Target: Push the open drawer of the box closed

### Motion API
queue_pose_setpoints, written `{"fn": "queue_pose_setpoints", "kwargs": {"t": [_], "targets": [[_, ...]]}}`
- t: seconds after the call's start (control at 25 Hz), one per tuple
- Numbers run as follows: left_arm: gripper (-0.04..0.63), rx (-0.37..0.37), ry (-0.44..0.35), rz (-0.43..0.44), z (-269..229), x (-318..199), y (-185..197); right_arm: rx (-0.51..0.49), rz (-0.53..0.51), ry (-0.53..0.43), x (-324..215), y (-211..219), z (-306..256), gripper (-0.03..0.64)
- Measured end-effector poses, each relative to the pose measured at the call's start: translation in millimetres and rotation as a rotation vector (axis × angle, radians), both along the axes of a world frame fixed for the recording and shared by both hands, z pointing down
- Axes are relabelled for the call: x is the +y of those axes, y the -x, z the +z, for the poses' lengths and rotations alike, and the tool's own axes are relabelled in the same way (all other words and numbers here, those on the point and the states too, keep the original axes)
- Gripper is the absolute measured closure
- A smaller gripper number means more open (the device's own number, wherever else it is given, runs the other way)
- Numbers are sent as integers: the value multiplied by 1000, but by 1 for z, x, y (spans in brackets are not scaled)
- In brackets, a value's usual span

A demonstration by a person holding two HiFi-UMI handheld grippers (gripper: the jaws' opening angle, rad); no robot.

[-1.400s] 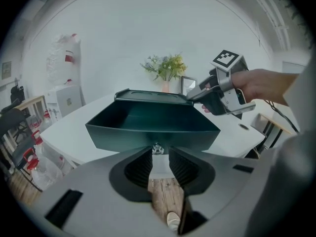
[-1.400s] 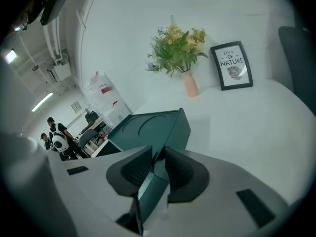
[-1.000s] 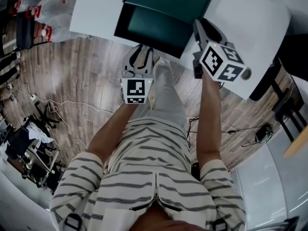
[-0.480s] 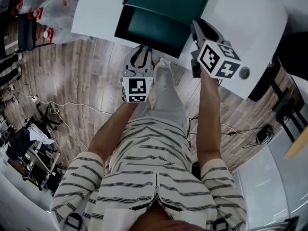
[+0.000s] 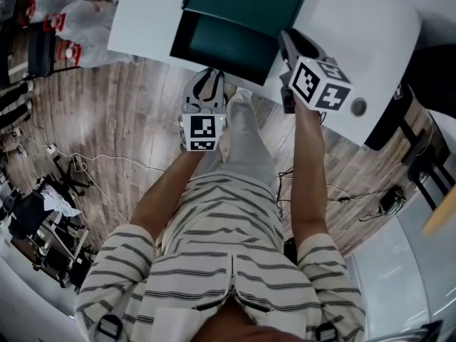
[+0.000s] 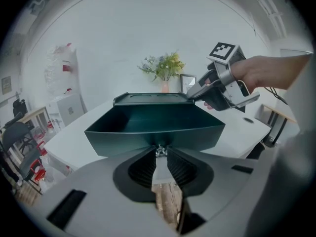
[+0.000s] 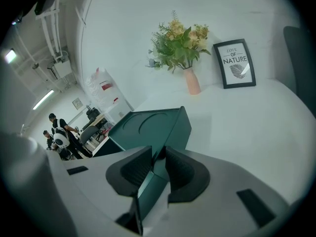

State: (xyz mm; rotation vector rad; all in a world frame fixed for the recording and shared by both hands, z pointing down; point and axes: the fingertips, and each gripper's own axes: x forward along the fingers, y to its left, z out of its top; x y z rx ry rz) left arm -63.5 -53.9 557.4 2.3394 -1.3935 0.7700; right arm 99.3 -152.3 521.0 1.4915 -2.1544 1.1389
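A dark green box (image 5: pixel 246 2) stands on the white table (image 5: pixel 349 34), and its drawer (image 5: pixel 224 45) is pulled out toward me. In the left gripper view the drawer's front wall (image 6: pixel 153 127) faces me with a small metal knob (image 6: pixel 160 151) at its lower middle. My left gripper (image 6: pixel 160 154) has just been closing; its tips now sit against both sides of that knob. My right gripper (image 5: pixel 287 45) is at the drawer's right side, close to the box. In the right gripper view its jaws (image 7: pixel 158 157) straddle the drawer's thin side wall (image 7: pixel 148 186), pads against it.
A vase of flowers (image 7: pixel 185 48) and a framed picture (image 7: pixel 236 63) stand at the table's far side. The table has a round cable hole (image 5: pixel 358 107). Cables (image 5: pixel 92 155) lie on the wooden floor at left; a dark chair (image 5: pixel 420 162) is at right. People (image 7: pixel 59 132) are far off.
The left gripper's jaws have drawn a little closer together in front of the drawer. Both hands and the drawer stay where they were.
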Motion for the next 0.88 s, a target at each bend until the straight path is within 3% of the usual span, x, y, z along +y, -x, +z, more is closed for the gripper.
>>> {"fn": "queue_pose_setpoints", "kwargs": {"t": [0.88], "targets": [[528,-8,3,16,-5,0,-10,57,-28,30,4,-8,1,518]]}}
